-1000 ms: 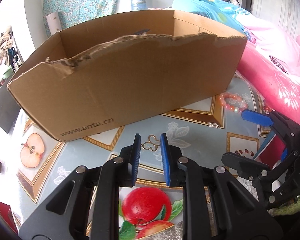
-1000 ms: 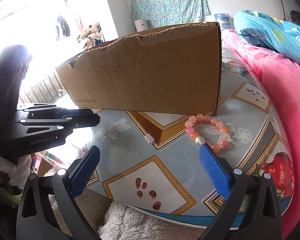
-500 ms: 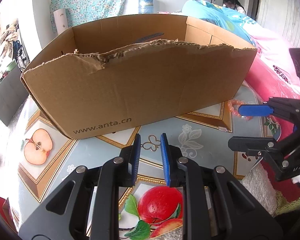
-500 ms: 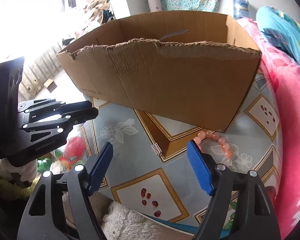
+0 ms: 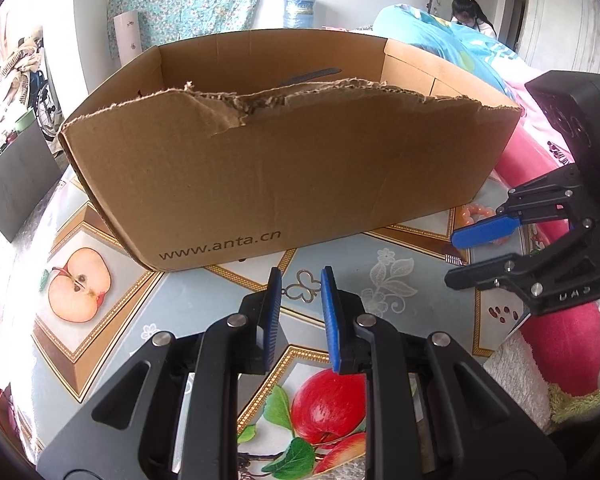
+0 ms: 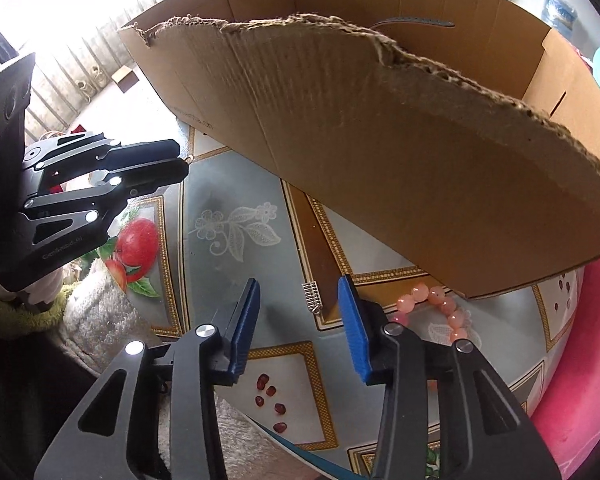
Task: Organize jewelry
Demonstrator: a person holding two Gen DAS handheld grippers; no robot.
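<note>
Cardboard forms the largest thing here: a torn-edged box (image 5: 284,168) standing on the worktop (image 5: 188,304) just beyond both tongs. Between the blue pads of the left tongs (image 5: 300,280) lies a thin gold clover-shaped piece (image 5: 302,286) flat on the worktop; the pads stand narrowly apart and whether they press it I cannot tell. The right tongs (image 6: 298,292) point steeply down with jaws closing, a small silver clasp (image 6: 313,297) lying in the gap, untouched. A pink bead bracelet (image 6: 440,306) rests just to the right of the right tongs, partly under the box's corner.
</note>
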